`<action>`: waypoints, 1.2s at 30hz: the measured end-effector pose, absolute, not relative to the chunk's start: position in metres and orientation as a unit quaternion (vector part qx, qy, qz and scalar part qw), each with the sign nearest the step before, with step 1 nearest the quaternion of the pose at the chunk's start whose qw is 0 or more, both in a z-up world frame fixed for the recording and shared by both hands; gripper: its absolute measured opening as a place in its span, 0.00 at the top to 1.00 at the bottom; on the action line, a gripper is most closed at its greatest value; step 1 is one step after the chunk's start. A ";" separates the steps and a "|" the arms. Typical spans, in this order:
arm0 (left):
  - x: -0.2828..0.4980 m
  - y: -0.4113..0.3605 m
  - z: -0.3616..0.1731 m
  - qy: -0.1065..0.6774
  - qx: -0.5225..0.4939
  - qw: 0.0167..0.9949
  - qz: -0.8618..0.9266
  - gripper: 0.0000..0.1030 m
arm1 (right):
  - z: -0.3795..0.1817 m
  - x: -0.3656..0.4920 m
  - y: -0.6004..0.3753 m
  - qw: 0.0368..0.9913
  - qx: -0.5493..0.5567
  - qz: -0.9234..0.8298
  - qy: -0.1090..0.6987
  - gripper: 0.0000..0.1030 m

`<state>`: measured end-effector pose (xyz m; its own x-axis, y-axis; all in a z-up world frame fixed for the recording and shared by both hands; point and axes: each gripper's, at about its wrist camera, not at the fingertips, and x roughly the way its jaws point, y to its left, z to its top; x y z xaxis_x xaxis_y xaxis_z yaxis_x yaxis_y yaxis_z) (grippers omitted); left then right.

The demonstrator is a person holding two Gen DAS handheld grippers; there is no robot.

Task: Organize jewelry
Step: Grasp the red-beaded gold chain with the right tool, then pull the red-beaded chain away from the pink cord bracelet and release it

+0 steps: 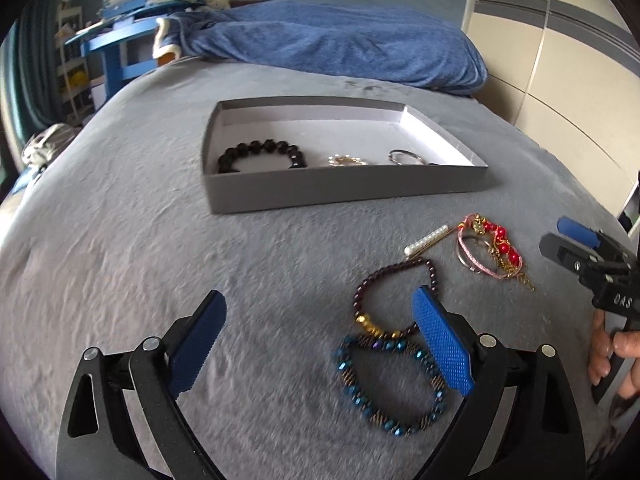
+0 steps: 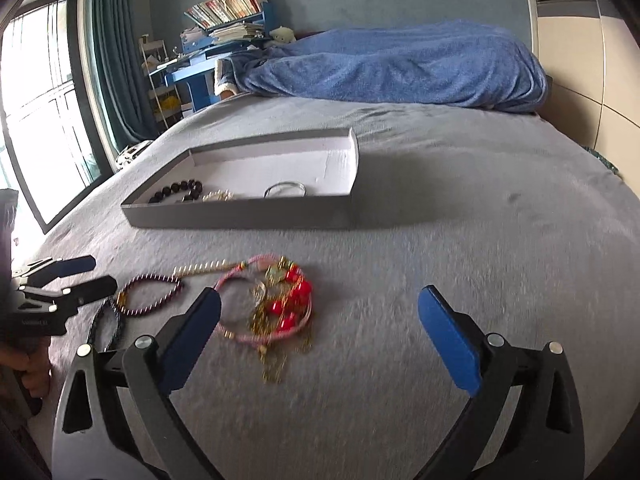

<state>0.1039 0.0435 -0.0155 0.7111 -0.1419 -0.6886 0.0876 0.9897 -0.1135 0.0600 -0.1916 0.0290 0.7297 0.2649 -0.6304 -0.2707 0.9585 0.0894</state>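
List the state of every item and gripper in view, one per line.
Left gripper: open, empty.
Right gripper: open, empty.
Tray: open-topped, on the bed, partly filled.
Black bracelet: in tray.
Ring: in tray.
Blue bracelet: on bed, loose.
Purple bracelet: on bed, loose.
Red tangle: on bed, unsorted.

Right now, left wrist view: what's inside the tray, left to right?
Inside the grey tray: black bead bracelet → small gold and pearl piece → silver ring bangle.
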 end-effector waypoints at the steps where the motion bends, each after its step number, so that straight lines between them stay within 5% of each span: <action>1: 0.101 0.046 -0.015 0.372 -0.040 0.926 -0.056 0.09 | 0.027 0.056 -0.191 0.929 -0.005 0.144 0.340 0.05; 7: 0.093 0.058 -0.014 0.364 -0.067 0.928 -0.036 0.08 | 0.025 0.048 -0.185 0.928 -0.017 0.147 0.341 0.06; 12: 0.102 0.059 -0.024 0.396 -0.075 0.914 -0.035 0.08 | 0.021 0.058 -0.181 0.921 -0.024 0.145 0.361 0.44; 21: 0.102 0.066 -0.028 0.401 -0.093 0.911 -0.037 0.08 | 0.020 0.086 -0.172 0.913 -0.025 0.151 0.379 0.46; 25: 0.103 0.067 -0.028 0.402 -0.096 0.910 -0.038 0.08 | 0.012 0.100 -0.161 0.903 -0.045 0.154 0.399 0.57; 31: 0.105 0.068 -0.028 0.402 -0.097 0.910 -0.038 0.08 | 0.012 0.098 -0.161 0.905 -0.044 0.160 0.392 0.90; 36: 0.105 0.067 -0.028 0.402 -0.095 0.910 -0.037 0.08 | 0.028 0.076 -0.173 0.926 -0.016 0.182 0.330 0.91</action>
